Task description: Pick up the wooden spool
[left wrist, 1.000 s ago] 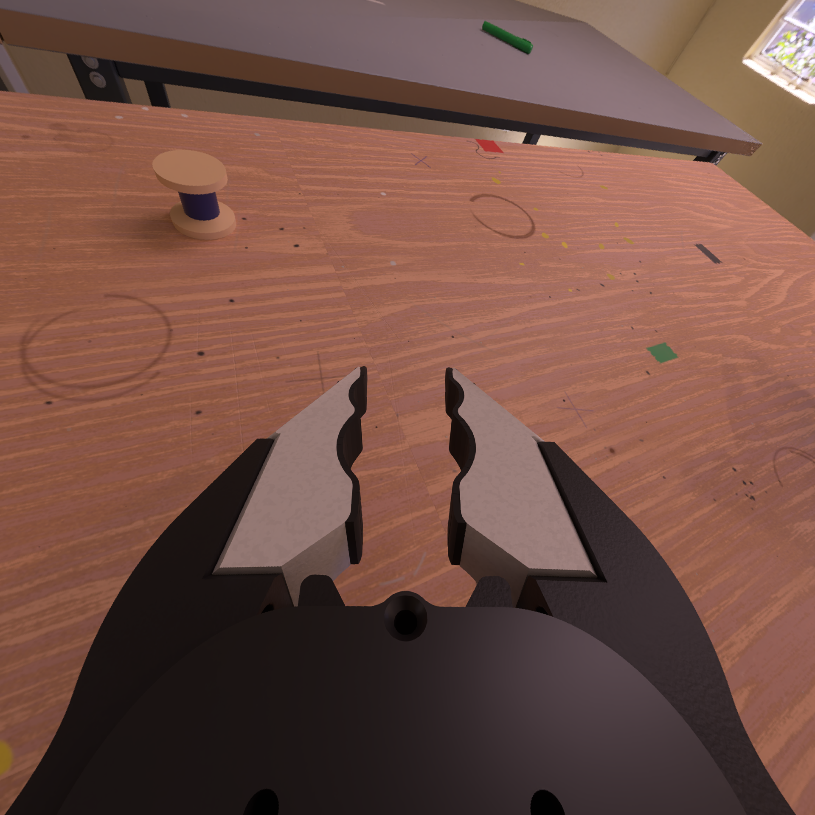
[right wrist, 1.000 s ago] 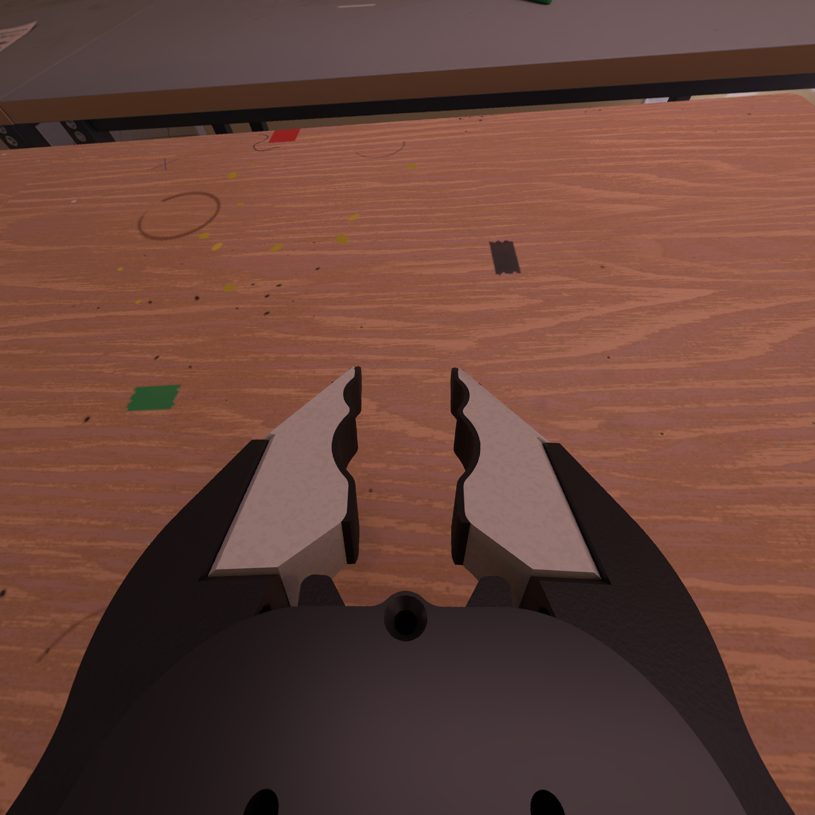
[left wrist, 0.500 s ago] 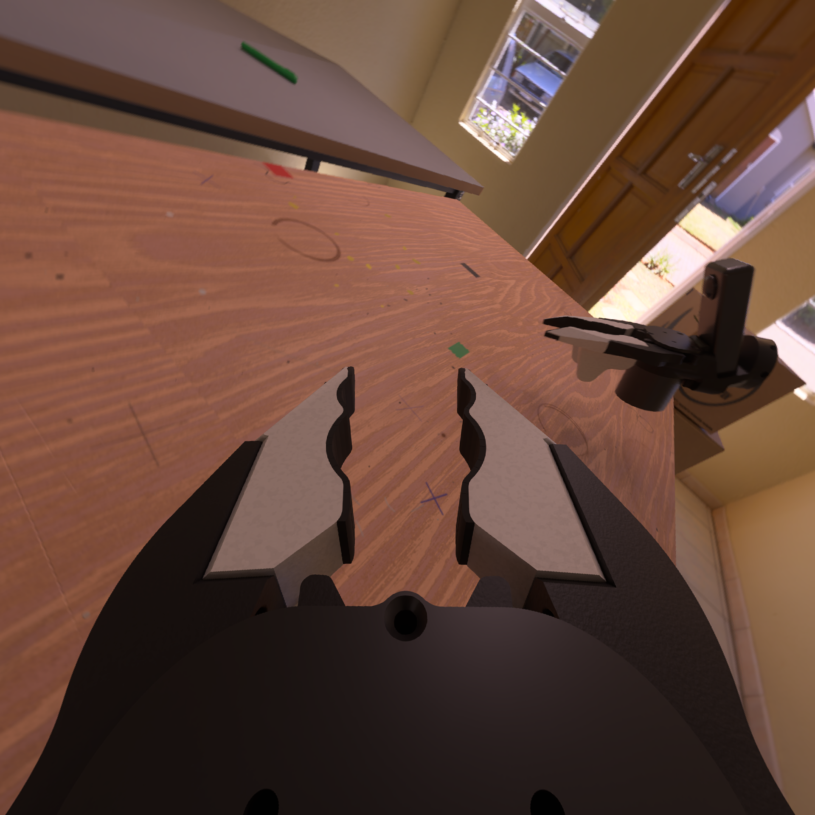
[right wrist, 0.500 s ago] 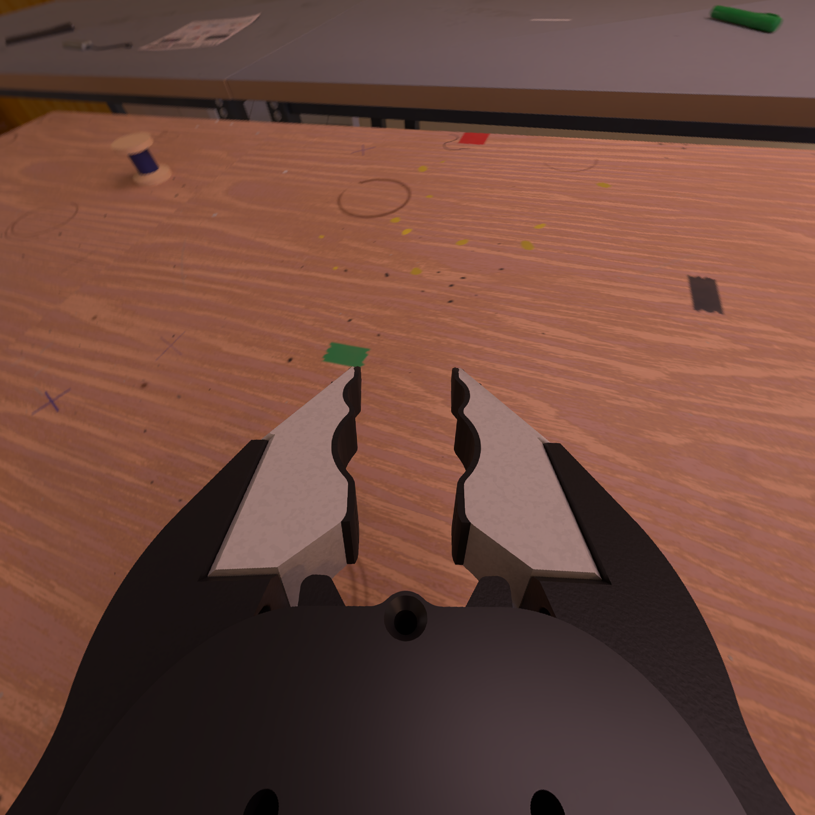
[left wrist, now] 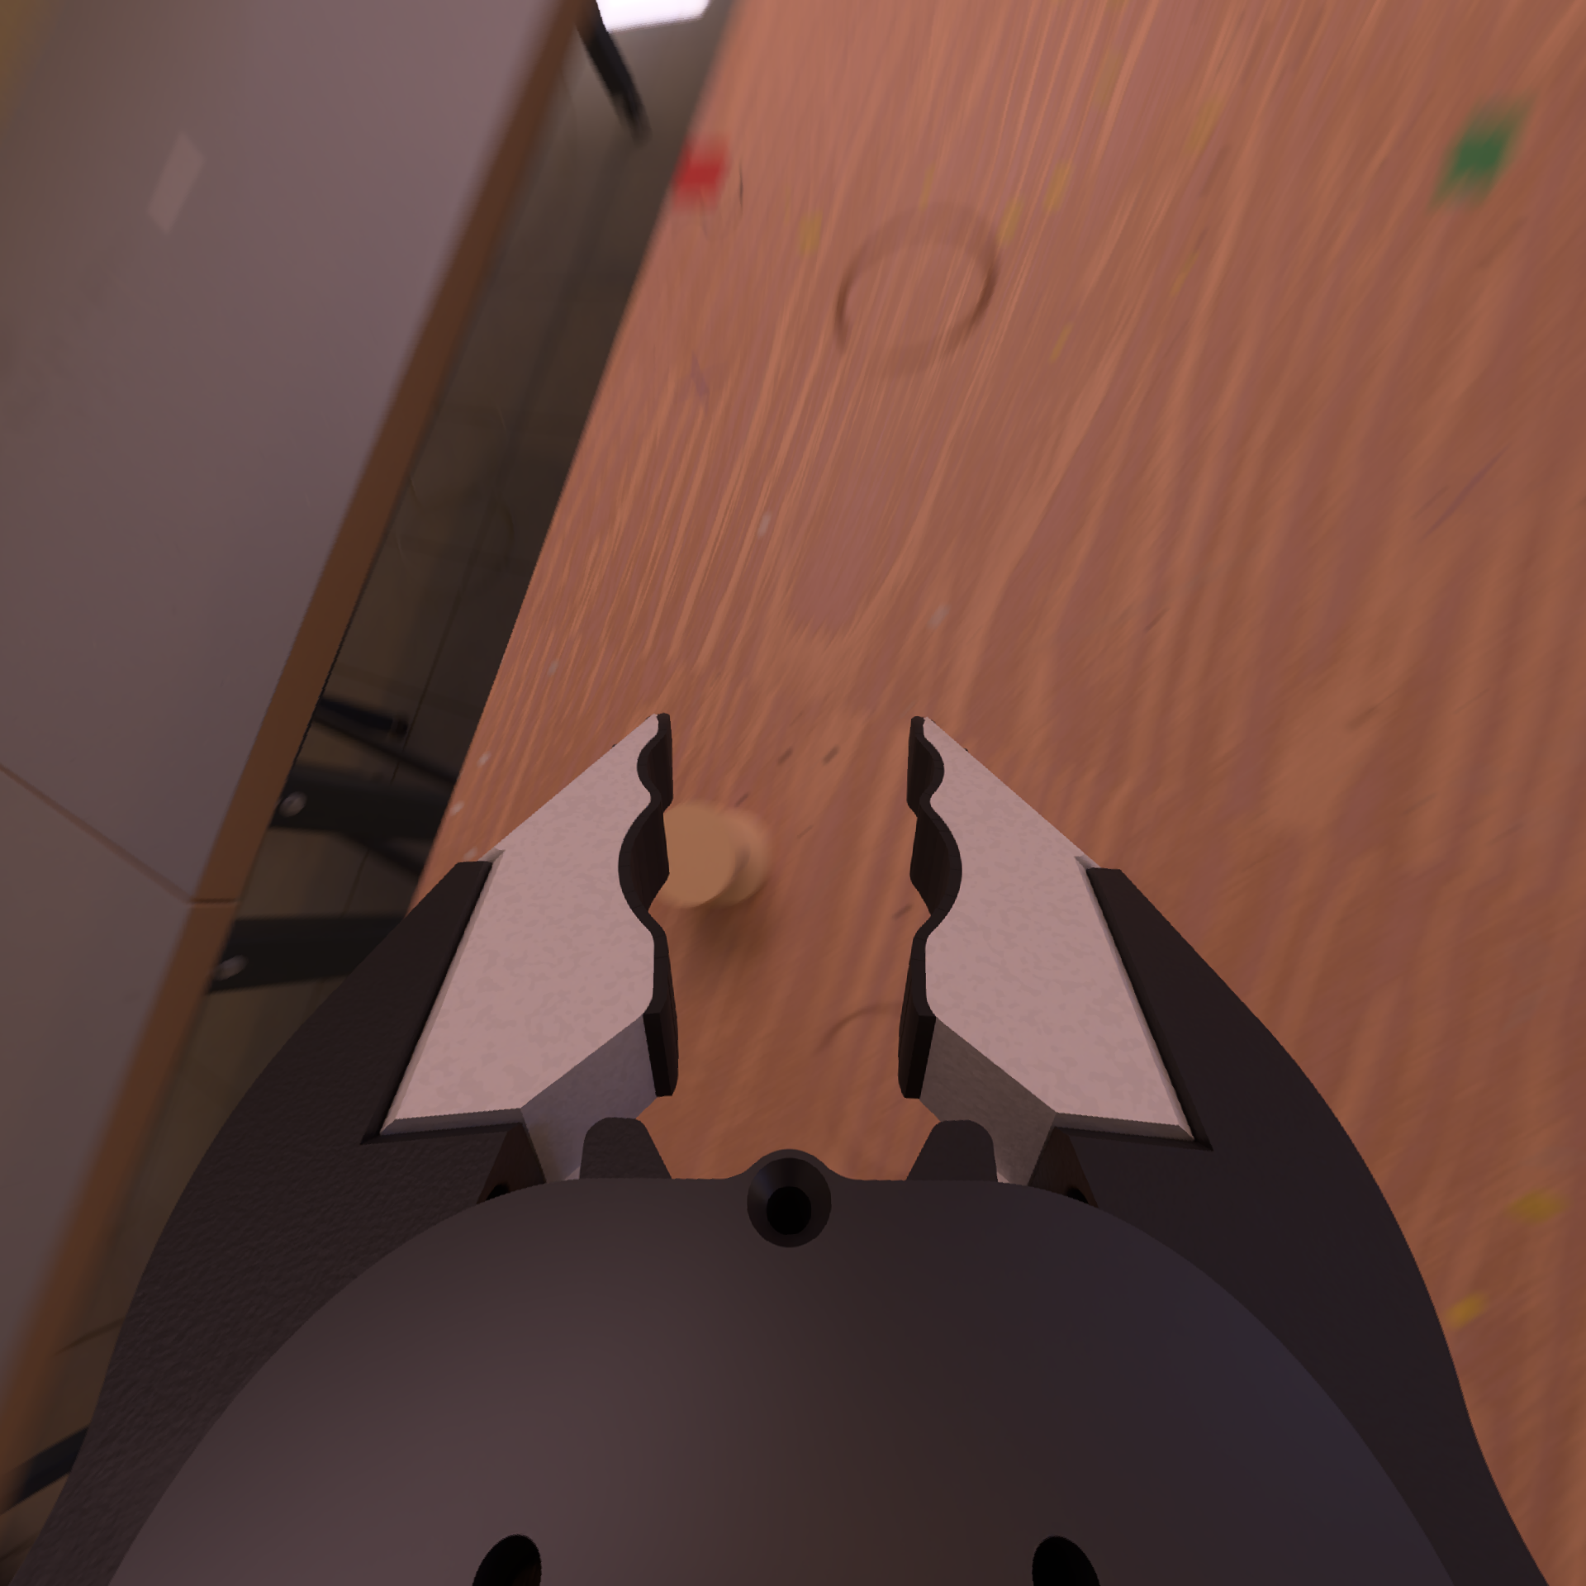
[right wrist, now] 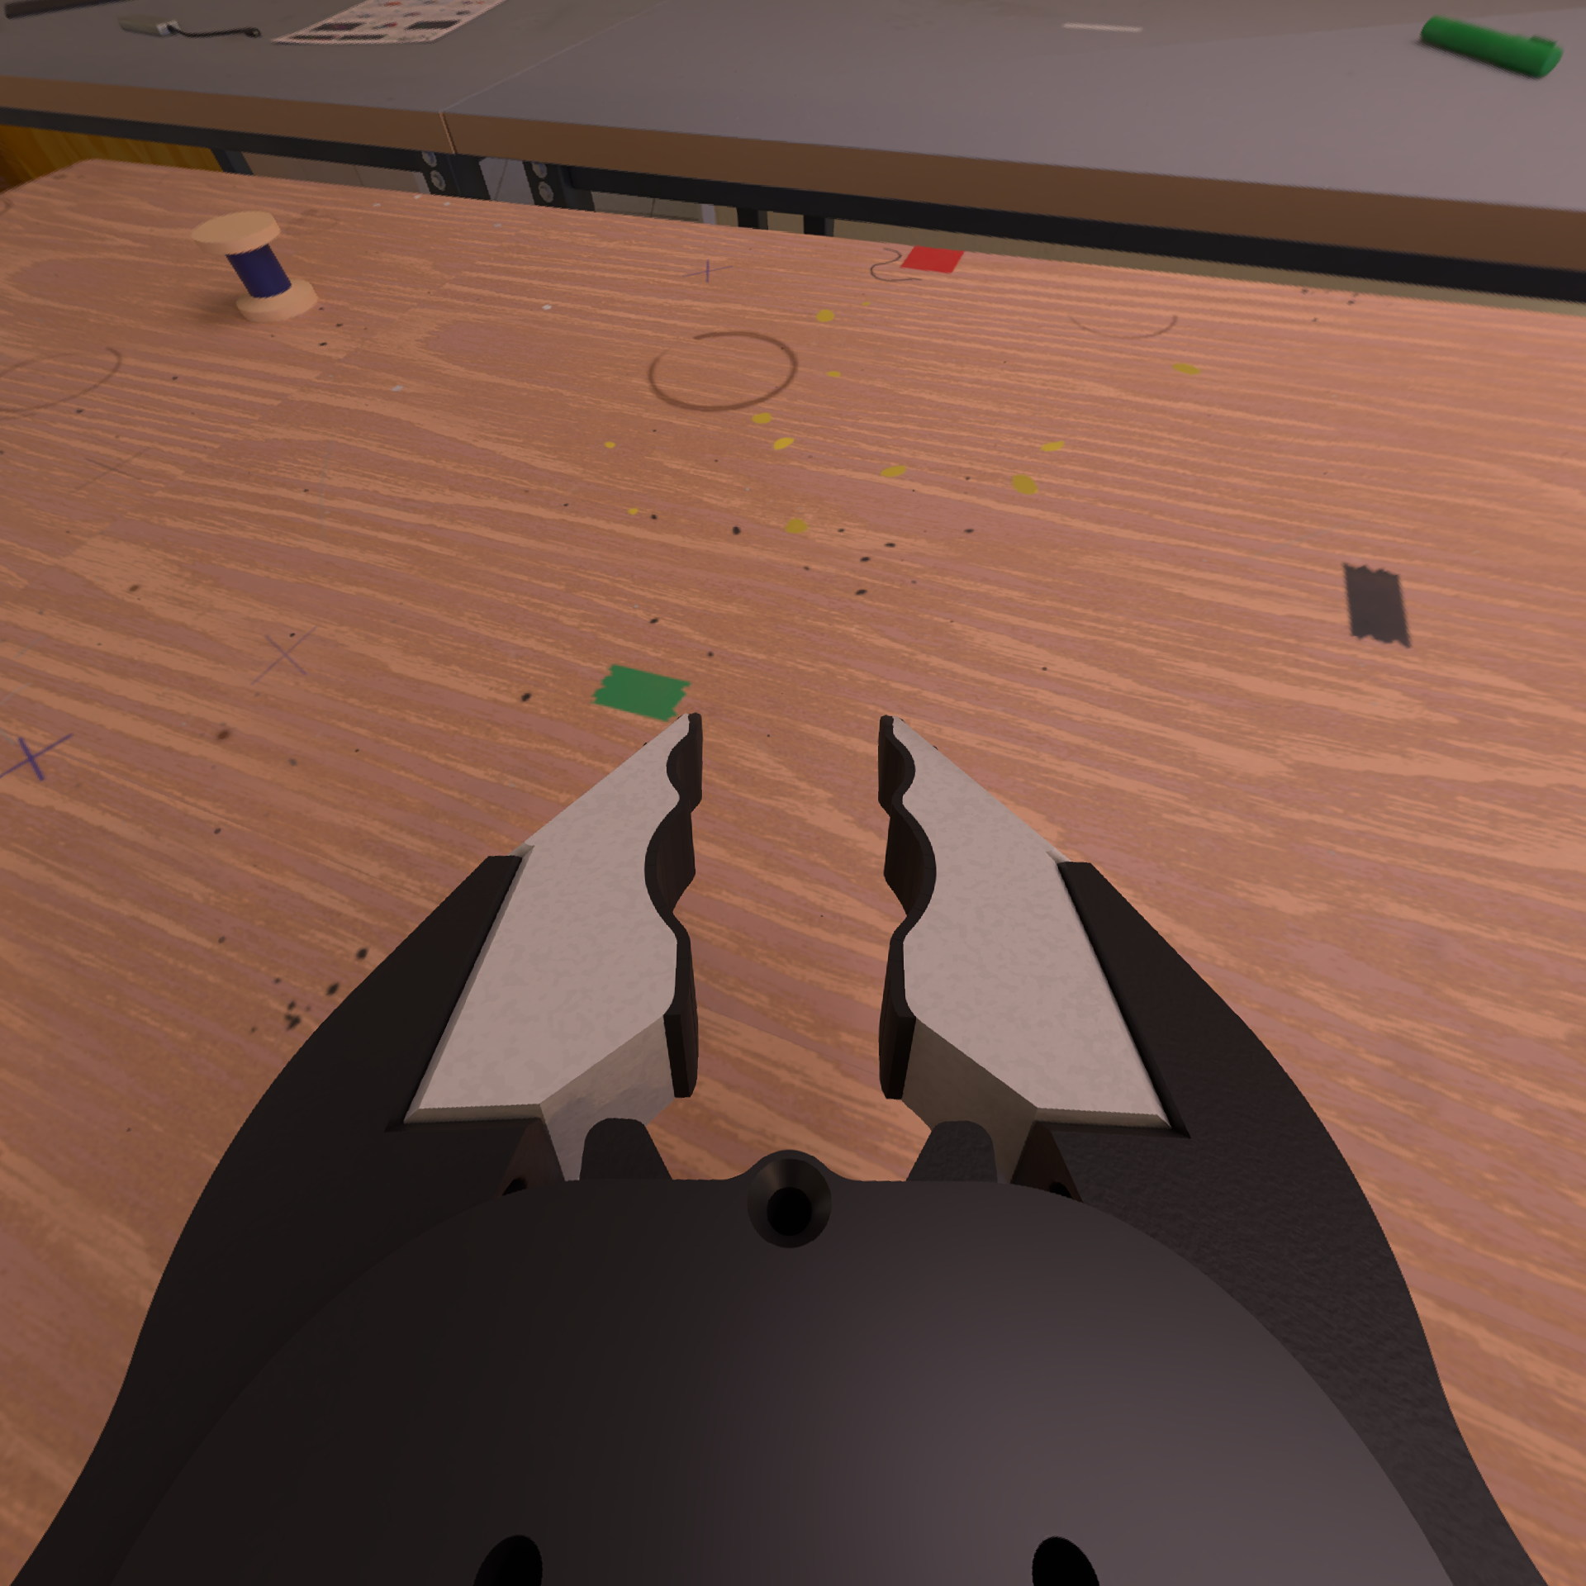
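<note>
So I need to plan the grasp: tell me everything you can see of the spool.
The spool looks like pale wood, with two round flanges and dark blue thread wound on the core. It stands on one flange on the table, near the far left corner, nothing else touching it. In the left wrist view its top flange shows blurred between the open fingers of the left gripper.

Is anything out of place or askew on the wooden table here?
Nothing is spilled or damaged. The wooden spool stands upright on its flange near the table's far left corner. The left gripper, open, is above it but off-centre: the spool sits beside one finger.
</note>
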### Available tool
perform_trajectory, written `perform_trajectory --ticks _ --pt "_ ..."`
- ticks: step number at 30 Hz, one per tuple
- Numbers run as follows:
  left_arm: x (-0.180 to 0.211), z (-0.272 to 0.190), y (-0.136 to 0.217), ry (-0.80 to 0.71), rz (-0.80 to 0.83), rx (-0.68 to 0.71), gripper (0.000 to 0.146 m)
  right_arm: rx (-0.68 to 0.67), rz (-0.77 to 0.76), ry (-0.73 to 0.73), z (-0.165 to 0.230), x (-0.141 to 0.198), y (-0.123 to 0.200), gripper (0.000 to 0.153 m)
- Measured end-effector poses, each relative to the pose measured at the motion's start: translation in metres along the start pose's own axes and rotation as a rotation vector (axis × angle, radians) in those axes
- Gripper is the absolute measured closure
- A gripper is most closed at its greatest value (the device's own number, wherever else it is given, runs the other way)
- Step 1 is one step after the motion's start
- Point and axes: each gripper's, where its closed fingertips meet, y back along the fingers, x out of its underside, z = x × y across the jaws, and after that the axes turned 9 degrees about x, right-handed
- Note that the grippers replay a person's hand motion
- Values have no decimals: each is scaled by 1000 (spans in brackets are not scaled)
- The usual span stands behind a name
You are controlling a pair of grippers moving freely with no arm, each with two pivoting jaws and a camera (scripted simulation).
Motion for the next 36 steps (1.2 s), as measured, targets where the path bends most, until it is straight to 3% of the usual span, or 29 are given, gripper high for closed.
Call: perform_trajectory --ticks 4,8,11,16,19,24,29,33,36 --pt "58 56 -37 -157 471 161 84 -21 26 -20 4 3 -7 112" --pt "101 62 -65 -204 694 383 81 -27 36 -13 7 2 -11 111" --pt "118 64 -81 -233 763 417 79 -38 40 -29 8 2 -14 111" --pt "129 58 -96 -242 745 438 85 -67 60 -48 11 3 -17 111" --pt "135 56 -98 -279 734 408 94 -76 56 -47 13 3 -16 111" --pt "113 79 -75 -401 774 181 94 -87 59 -63 14 4 -13 111" --pt "53 115 -9 -595 834 -113 94 -87 55 -91 11 6 -8 112" --pt "-15 138 52 -813 943 -390 94 -74 49 -73 10 7 -5 112" --pt "-87 144 91 -902 911 -588 94 -70 45 -48 12 7 -4 112"
